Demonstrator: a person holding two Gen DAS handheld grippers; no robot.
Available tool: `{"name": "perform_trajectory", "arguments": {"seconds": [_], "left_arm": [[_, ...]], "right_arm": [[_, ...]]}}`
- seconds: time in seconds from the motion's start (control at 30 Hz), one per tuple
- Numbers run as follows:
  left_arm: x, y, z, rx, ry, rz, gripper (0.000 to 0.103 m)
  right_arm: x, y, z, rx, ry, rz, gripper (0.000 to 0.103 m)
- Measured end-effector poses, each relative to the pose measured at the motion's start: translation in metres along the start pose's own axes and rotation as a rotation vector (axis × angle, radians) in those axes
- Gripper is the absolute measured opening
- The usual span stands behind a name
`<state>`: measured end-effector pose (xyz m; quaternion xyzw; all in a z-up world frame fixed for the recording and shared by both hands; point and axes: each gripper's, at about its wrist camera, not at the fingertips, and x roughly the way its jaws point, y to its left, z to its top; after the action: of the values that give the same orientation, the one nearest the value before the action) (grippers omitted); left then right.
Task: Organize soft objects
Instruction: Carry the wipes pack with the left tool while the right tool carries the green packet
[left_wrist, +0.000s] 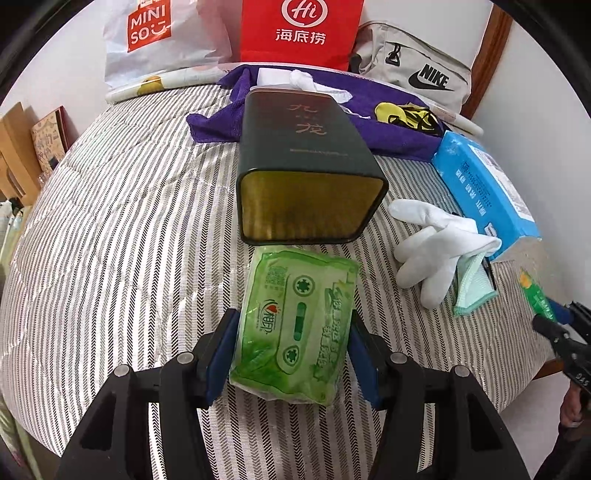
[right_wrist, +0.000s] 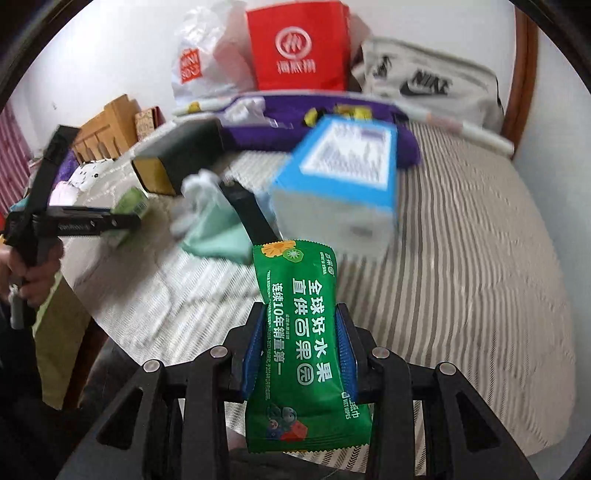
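Left gripper angled steeply down, clamped on green tissue pack at tin's mouth. Right gripper angled down, pinching wet-wipes sachet.

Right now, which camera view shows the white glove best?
The left wrist view: the white glove lies sharp and whole on the striped cover, beside the blue box. In the right wrist view it is only a blurred pale shape.

Even, soft daylight in both views, no harsh shadows or glare. Left wrist view sharp; right wrist view motion-blurred across the bed and blue box (held green packet stays crisp). Heavy fisheye bending, black vignette corners.
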<state>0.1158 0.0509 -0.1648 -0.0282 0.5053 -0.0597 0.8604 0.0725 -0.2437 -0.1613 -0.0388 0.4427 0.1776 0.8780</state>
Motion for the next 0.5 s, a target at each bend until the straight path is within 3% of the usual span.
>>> {"name": "perform_trajectory", "arguments": {"seconds": [0.17, 0.3, 0.4, 0.5], "left_arm": [[0.001, -0.004, 0.001, 0.013, 0.005, 0.003, 0.064], [0.002, -0.006, 0.000, 0.026, -0.009, 0.022, 0.064], [0.002, -0.010, -0.001, 0.053, -0.026, 0.074, 0.052], [0.000, -0.009, 0.000, 0.038, -0.026, 0.047, 0.049]], "right_arm": [[0.020, -0.010, -0.004, 0.038, 0.020, -0.007, 0.039], [0.023, -0.008, -0.005, 0.007, 0.003, -0.027, 0.039], [0.024, -0.007, -0.005, 0.005, -0.008, -0.038, 0.038], [0.023, -0.006, -0.006, 0.003, -0.012, -0.043, 0.036]]}}
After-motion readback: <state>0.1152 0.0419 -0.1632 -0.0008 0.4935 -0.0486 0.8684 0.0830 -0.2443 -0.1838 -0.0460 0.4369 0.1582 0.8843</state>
